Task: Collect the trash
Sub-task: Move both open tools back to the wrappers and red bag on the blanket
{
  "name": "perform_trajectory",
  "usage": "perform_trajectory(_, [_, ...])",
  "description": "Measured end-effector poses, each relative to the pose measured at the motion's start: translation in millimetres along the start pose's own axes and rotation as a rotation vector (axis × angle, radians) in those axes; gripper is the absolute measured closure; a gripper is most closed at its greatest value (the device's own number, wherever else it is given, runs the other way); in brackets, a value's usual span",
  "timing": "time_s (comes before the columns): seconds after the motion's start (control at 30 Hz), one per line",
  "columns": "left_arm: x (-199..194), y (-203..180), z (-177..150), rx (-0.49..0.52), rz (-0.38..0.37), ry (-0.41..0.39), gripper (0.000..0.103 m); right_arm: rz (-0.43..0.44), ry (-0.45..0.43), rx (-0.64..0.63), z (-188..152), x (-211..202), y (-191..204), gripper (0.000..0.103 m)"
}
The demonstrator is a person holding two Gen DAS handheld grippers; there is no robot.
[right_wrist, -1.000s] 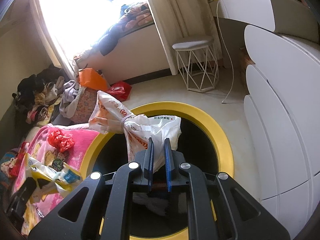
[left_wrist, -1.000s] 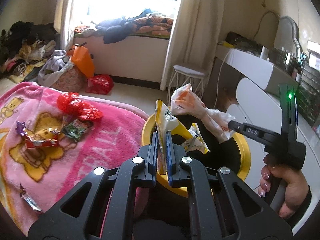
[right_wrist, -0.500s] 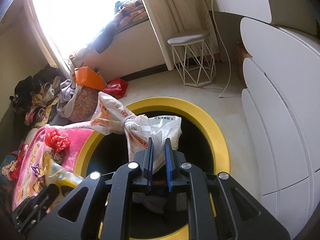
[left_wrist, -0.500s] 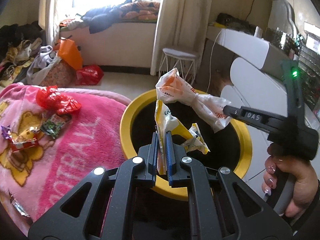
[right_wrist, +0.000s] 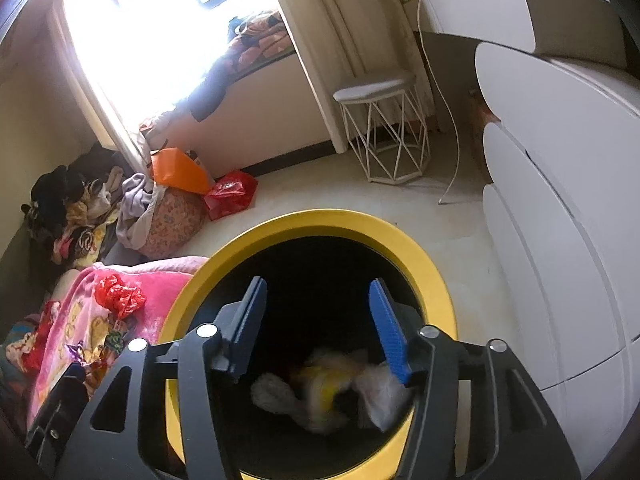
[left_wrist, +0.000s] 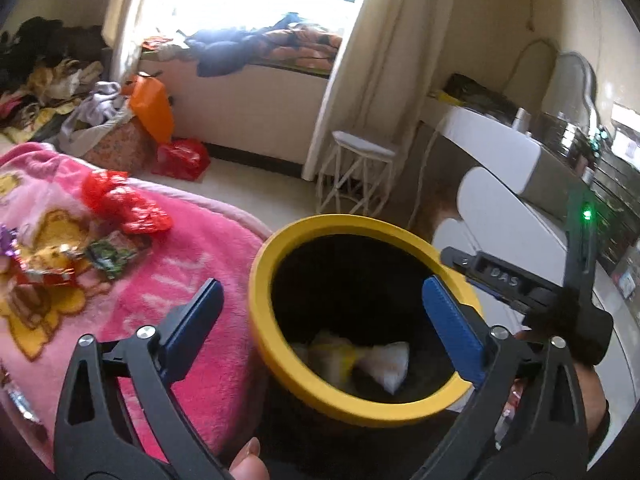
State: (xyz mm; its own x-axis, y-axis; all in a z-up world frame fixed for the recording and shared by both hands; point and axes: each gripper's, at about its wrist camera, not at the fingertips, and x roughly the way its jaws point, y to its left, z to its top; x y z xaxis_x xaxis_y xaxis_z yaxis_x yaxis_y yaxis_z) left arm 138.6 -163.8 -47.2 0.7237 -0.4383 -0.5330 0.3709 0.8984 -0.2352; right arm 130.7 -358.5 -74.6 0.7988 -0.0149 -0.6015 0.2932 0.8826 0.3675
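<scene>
Both tongs are over the bin, and both are coming apart. The left gripper (left_wrist: 320, 312) has its blue pads spread wide and its jaws are opening, with nothing between them; one pad hangs over the pink blanket (left_wrist: 192, 264), the other over the far side of the yellow rim of the trash bin (left_wrist: 260, 320). The right gripper (right_wrist: 316, 328) sits right above the bin's mouth (right_wrist: 424, 272), jaws opening too, about halfway apart, nothing pinched between the pads.

Down in the black well of the bin lies the dropped trash: a yellow wrapper (right_wrist: 320, 388) and a white plastic bag (right_wrist: 376, 396), side by side near the bottom, below and clear of both sets of pads. They are blurred, so whether they have settled or are falling is hard to say. From the left wrist the same pile (left_wrist: 360, 360) shows low against the near wall of the bin.

More litter waits on the blanket, near its edge beside the bin: a crumpled red bag (left_wrist: 120, 204), a green packet (left_wrist: 112, 256) just below it, and shiny wrappers (left_wrist: 44, 264) further toward the left. A white wire stool (right_wrist: 380, 128) stands on the floor beyond the bin, by the curtain. The person's right hand (left_wrist: 588, 392) grips the right tool's handle at the edge of the left view.
</scene>
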Motion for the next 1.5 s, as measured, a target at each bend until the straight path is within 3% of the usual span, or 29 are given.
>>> perform_trajectory(0.47, [-36, 32, 2, -0.071, 0.102, -0.055, 0.011, 0.105, -0.107, -0.164, -6, -25, 46, 0.035])
perform_trajectory(0.8, [-63, 60, 7, -0.081, 0.222, -0.117, 0.011, 0.217, -0.177, -0.285, -16, -42, 85, 0.029])
perform_trajectory(1.5, [-98, 145, 5, -0.254, 0.368, -0.176, 0.011, 0.347, -0.142, -0.434, -26, -29, 171, 0.026])
